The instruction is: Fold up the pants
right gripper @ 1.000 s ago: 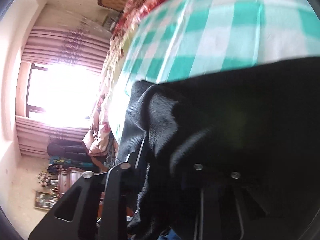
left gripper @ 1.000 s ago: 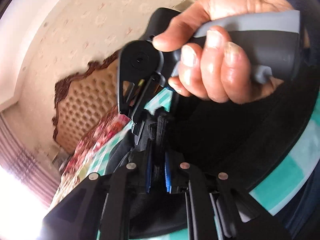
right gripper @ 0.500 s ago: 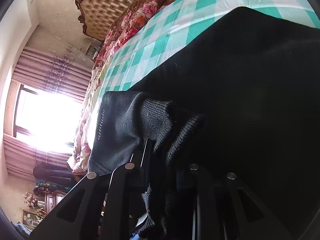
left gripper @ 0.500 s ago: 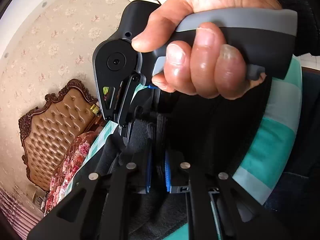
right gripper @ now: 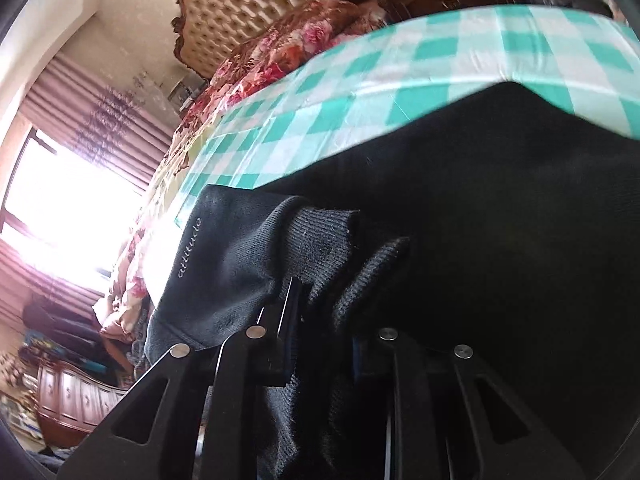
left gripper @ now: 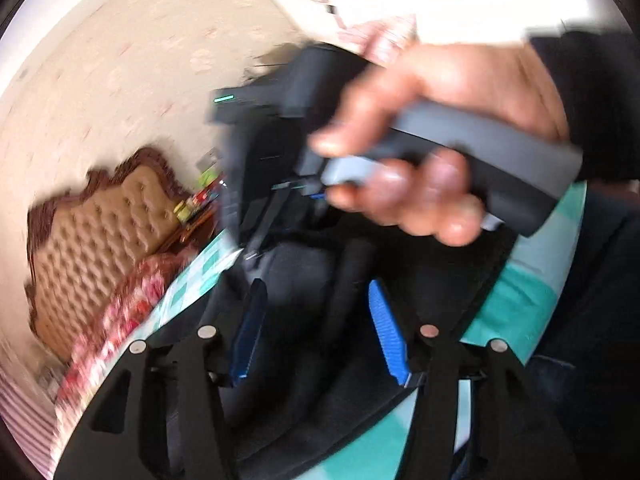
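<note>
Black pants (right gripper: pixel 480 240) lie on a bed with a green and white checked sheet (right gripper: pixel 400 72). My right gripper (right gripper: pixel 324 320) is shut on a bunched ribbed edge of the pants, beside a greyer panel printed "attitude" (right gripper: pixel 224 264). In the left wrist view my left gripper (left gripper: pixel 318 320) is opening: its blue pads (left gripper: pixel 388 336) stand apart, and a loose ridge of the black pants (left gripper: pixel 344 280) rises between them without being pressed. A person's hand (left gripper: pixel 432 184) holds the right gripper's handle just above and beyond, blurred by motion.
A tufted tan headboard (right gripper: pixel 260 0) and a floral quilt (right gripper: pixel 280 48) sit at the far end of the bed. A bright window with striped curtains (right gripper: pixel 60 208) and a wooden dresser (right gripper: pixel 72 396) are off to the left. A dark sleeve (left gripper: pixel 592 112) fills the right.
The left gripper's pads, pinched on a fold of black fabric before, have spread apart. The right view has tipped so more of the checked sheet and headboard show; its grip is unchanged.
</note>
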### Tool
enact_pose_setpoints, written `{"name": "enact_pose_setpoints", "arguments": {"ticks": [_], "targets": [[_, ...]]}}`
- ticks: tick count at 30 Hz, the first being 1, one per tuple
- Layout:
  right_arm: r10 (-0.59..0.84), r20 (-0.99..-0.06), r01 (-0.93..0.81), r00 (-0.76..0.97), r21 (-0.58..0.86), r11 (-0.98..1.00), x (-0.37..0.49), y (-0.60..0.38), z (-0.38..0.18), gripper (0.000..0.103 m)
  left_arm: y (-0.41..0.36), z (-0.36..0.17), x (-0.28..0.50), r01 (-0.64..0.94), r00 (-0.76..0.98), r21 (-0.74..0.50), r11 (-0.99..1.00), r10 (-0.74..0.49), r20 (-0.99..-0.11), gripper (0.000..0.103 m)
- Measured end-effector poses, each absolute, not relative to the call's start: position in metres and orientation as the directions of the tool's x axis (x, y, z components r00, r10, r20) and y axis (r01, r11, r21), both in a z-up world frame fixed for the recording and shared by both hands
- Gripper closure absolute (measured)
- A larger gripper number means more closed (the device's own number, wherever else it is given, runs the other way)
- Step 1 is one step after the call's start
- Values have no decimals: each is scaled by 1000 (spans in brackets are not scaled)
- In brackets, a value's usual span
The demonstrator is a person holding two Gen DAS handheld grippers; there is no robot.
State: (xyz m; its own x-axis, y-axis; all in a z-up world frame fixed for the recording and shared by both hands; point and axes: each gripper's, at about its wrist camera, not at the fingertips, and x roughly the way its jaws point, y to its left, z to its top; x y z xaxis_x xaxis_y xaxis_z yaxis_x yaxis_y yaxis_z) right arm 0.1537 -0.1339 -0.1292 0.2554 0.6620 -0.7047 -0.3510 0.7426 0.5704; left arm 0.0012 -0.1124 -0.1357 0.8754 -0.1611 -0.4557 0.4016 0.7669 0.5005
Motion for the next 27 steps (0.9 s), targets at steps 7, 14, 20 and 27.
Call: {"name": "enact_pose_setpoints", "arguments": {"ticks": [7,14,20,27], "targets": [[622,-729,-345,285,528,776,155,-141,-134,84,4,-93,-23,204,877,193,960,-91,-472,62],[475,-758,-321,448,359,876,143,-151,-96,75,111,-94,-8,-24,825,-211,977,-100,-556,89],[351,-678,-315,646,182,931,117,-145,-40,25,66,-127,11,58,716,-92,994,-105,-690,88],[255,-644,-306,721,34,951,90,-86,-36,11,64,-136,7,70,720,-127,989,-138,-680,79]]}}
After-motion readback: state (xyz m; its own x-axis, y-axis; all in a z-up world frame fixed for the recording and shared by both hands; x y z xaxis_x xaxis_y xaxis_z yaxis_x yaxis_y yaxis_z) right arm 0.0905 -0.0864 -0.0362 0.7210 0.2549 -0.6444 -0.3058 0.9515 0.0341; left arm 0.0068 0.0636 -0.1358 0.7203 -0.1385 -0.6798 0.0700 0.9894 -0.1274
